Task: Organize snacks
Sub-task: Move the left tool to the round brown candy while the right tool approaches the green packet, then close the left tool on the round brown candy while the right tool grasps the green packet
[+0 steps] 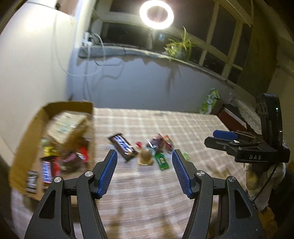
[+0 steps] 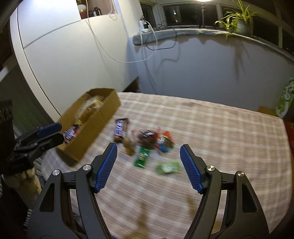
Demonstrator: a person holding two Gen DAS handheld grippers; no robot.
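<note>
A cardboard box (image 1: 27, 147) (image 2: 102, 114) on the left of the checked tablecloth holds several wrapped snacks. Right of it lies a loose pile: a dark chocolate bar (image 1: 123, 146) (image 2: 120, 129), a brown round snack (image 1: 145, 156) (image 2: 128, 144), a green packet (image 1: 161, 161) (image 2: 141, 157), red wrappers (image 1: 159, 142) (image 2: 150, 137) and a pale green wrapper (image 2: 168, 167). My left gripper (image 1: 144, 156) hangs open above the table short of the pile, nothing between its fingers. My right gripper (image 2: 148, 149) is open too, empty, near the green packet. Both views are blurred.
A windowsill with a potted plant (image 1: 179, 45) (image 2: 238, 20) and cables runs along the back wall. A ring light (image 1: 156, 13) glares above. A green bag (image 1: 209, 101) (image 2: 284, 99) stands beyond the table's far right corner. The other gripper (image 1: 244, 147) (image 2: 35, 141) shows at each view's edge.
</note>
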